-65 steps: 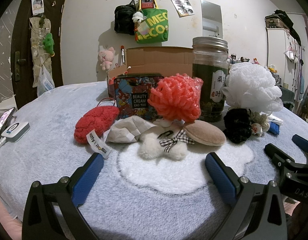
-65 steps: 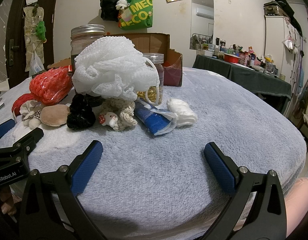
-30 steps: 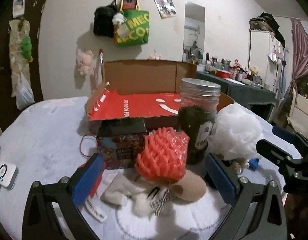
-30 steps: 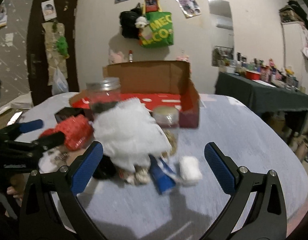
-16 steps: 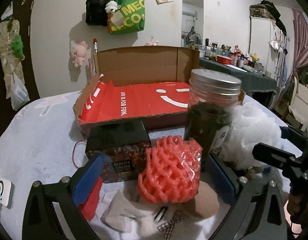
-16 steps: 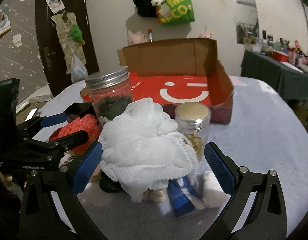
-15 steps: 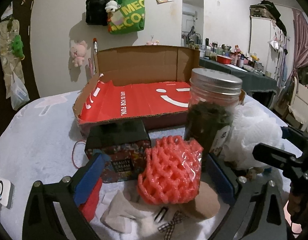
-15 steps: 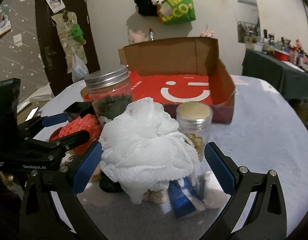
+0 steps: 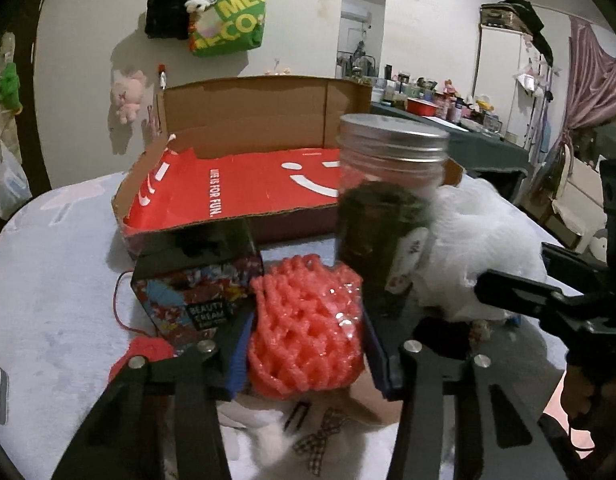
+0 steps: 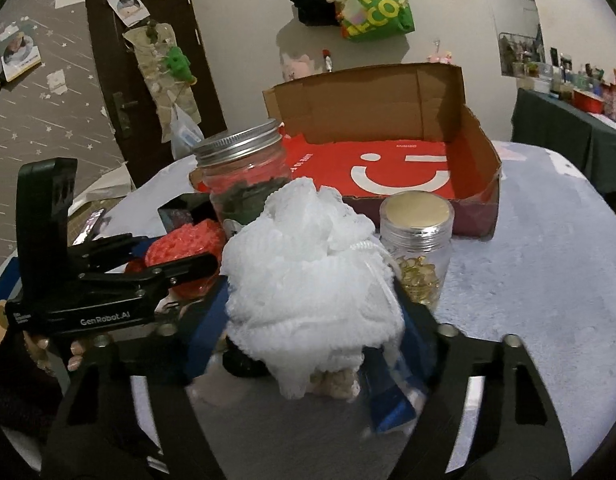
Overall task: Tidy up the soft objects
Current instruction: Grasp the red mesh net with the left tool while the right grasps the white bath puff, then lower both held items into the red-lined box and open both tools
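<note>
Now both jaws, wide a second ago, are closing: left on red foam net (image 9: 305, 326), right on white mesh puff (image 10: 308, 276).

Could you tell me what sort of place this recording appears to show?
Probably a lived-in bedroom or studio flat: a green tote bag and pink plush toy hang on the wall, and a side table crowded with bottles stands beside pink curtains.

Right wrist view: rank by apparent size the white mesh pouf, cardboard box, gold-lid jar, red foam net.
1. cardboard box and white mesh pouf: similar spans, and the pouf sits nearer the camera, so unranked.
2. gold-lid jar
3. red foam net, partly hidden.
</note>
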Demonstrator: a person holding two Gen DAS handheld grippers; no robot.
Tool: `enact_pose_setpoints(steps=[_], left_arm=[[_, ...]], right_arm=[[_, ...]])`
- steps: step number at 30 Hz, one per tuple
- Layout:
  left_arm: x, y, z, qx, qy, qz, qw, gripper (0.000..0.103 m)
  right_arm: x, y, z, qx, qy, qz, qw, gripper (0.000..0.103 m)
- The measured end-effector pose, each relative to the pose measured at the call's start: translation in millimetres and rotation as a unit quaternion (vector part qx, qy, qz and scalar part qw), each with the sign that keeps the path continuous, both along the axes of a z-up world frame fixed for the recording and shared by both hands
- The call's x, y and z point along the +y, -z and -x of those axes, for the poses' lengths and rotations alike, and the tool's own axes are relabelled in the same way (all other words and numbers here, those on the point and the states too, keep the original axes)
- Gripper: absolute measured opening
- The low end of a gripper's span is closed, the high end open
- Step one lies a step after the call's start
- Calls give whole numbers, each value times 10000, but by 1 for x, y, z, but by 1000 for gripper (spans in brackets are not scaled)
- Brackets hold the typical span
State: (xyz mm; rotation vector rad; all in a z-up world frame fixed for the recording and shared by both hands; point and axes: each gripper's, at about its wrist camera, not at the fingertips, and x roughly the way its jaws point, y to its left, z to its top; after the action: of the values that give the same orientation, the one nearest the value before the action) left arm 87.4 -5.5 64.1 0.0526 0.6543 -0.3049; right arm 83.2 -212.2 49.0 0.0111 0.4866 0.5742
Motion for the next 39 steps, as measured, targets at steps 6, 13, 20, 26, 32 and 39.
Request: enact_pose_setpoints(steps=[6, 13, 20, 26, 32, 39], left_arm=[[-2, -2, 7, -82, -7, -45, 10000, 46], [1, -12, 15, -233, 13, -17, 9997, 44], [6, -28, 23, -386, 15, 47, 9992, 44], [14, -52, 17, -472, 98, 56, 9988, 44], [20, -85, -12, -496, 205, -96, 9985, 44], [9, -110, -72, -317, 521, -507, 9969, 44]], right_arm=[[-2, -2, 12, -236, 90, 20, 9997, 48], [-6, -8, 24, -510, 171, -104, 9985, 43], [-16, -21, 34, -711, 253, -248, 9968, 42], [-23, -43, 39, -933, 313, -228, 9949, 42], [-25, -79, 25, -1129, 309, -78, 9931, 42], [-11, -129, -24, -1134, 225, 207, 9931, 42]])
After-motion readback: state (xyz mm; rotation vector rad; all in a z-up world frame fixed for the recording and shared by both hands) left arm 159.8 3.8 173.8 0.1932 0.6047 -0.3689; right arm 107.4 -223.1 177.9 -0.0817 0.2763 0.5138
